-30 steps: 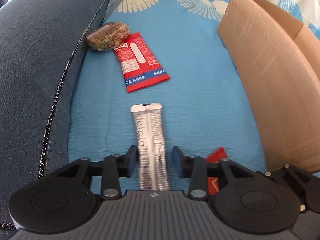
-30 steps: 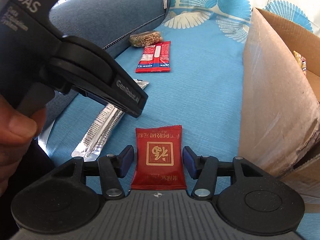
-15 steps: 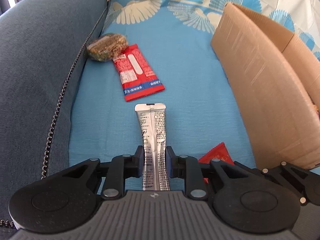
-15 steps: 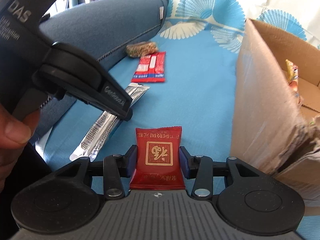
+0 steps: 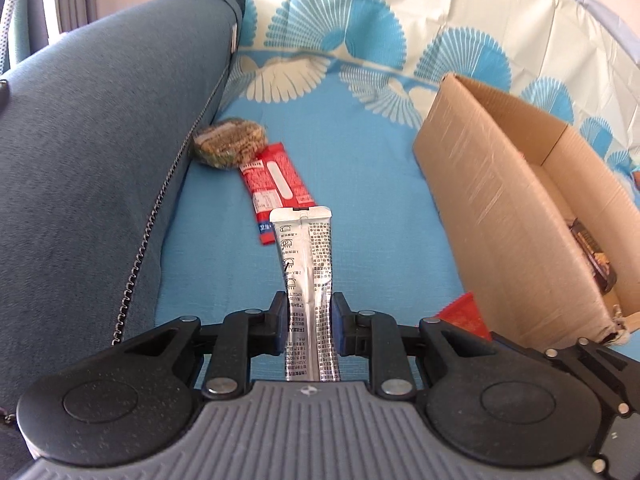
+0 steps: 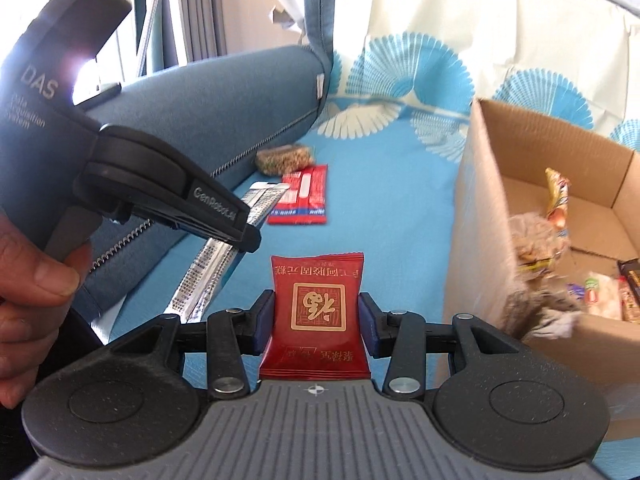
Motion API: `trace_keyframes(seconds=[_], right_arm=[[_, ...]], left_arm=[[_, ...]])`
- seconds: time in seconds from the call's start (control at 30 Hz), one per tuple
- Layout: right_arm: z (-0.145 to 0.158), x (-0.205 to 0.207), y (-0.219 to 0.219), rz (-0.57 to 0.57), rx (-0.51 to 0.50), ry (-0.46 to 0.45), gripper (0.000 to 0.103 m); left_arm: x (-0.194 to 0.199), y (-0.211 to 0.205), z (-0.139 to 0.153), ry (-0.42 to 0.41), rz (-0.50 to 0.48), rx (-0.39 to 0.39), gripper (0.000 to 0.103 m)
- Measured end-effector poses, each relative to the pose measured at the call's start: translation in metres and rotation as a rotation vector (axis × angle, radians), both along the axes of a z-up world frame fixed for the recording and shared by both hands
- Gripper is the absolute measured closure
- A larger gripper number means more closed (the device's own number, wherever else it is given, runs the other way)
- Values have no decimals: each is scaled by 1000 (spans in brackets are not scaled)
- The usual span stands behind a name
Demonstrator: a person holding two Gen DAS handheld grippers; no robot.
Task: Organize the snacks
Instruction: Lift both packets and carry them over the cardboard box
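Two grips: my left gripper (image 5: pixel 308 328) is clamped on the silver sachet (image 5: pixel 306 276) near its lower end; my right gripper (image 6: pixel 316 320) pinches the red packet (image 6: pixel 318 312) across its middle, both narrowly parted.
Place: both snacks are lifted off the blue cloth (image 5: pixel 360 184), the cardboard box (image 5: pixel 500 208) to their right.
Sachet handling: light, thin, limp foil; likely slippery, so I would keep the hold on its flat faces.
Packet handling: light, puffy, soft; contents may crush.
Left lying: a red bar wrapper (image 5: pixel 276 184) and a grain bar (image 5: pixel 230 142) by the sofa cushion (image 5: pixel 100 152).
Writing: "DAS" and "GenRobot.AI" on the left tool; a gold Chinese seal on the packet; fine print unreadable.
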State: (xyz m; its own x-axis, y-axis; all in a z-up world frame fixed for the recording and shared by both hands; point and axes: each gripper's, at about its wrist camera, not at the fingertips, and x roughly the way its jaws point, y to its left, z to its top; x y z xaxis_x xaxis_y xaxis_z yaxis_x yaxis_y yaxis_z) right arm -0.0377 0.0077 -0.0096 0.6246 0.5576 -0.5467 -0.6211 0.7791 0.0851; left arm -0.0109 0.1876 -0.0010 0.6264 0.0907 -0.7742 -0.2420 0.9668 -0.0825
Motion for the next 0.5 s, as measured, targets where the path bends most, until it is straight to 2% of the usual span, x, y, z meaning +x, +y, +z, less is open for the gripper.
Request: trace_keyframes(seconds=[0.3,0.5], right_arm=[[30,-35,-20,-19,19,-126,58],[64,-57,-40,-58,60,-223,58]], left_arm=[[-19,8,15,-77,0,-42,79],[-35,1,27,-128,-68,-45,79]])
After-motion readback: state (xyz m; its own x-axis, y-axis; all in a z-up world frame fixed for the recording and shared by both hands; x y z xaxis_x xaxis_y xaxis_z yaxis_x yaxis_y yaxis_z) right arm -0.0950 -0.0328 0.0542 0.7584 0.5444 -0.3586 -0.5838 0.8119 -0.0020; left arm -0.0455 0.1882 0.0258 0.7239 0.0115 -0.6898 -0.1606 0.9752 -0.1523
